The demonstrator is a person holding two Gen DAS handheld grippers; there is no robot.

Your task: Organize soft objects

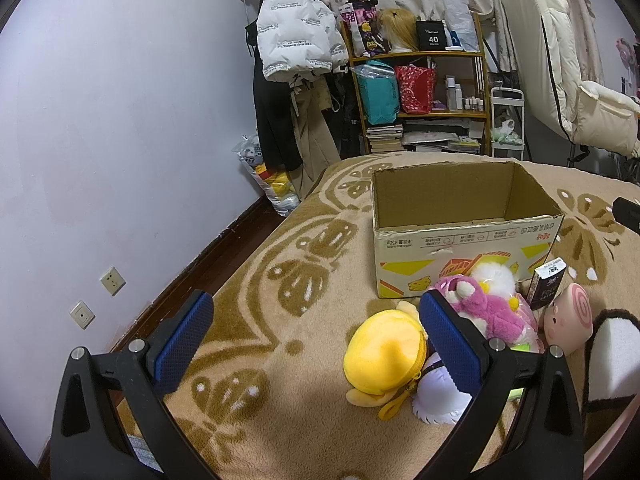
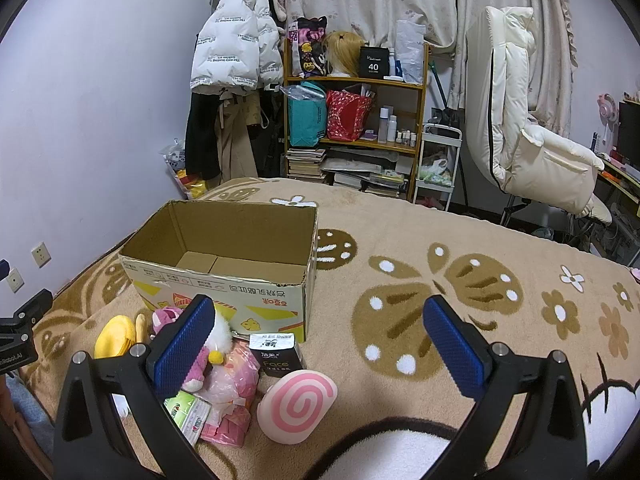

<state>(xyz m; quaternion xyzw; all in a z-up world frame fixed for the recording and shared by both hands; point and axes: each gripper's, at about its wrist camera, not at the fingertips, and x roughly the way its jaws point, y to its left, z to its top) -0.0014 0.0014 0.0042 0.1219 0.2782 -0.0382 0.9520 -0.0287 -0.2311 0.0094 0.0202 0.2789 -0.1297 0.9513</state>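
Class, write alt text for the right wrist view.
An open hand-held gripper hovers over a patterned blanket, facing an empty cardboard box. Plush toys, a pink swirl cushion and tissue packs lie beside the box.

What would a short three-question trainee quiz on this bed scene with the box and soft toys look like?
1. True or false: the cardboard box already holds a toy.
2. Which lies nearest the right gripper: A) yellow plush, B) pink swirl plush, C) pink bear plush?
3. Fill in: both grippers' fingers are ____.

Key: 1 false, the box is empty. 2 B. 3 open; the left gripper holds nothing either.
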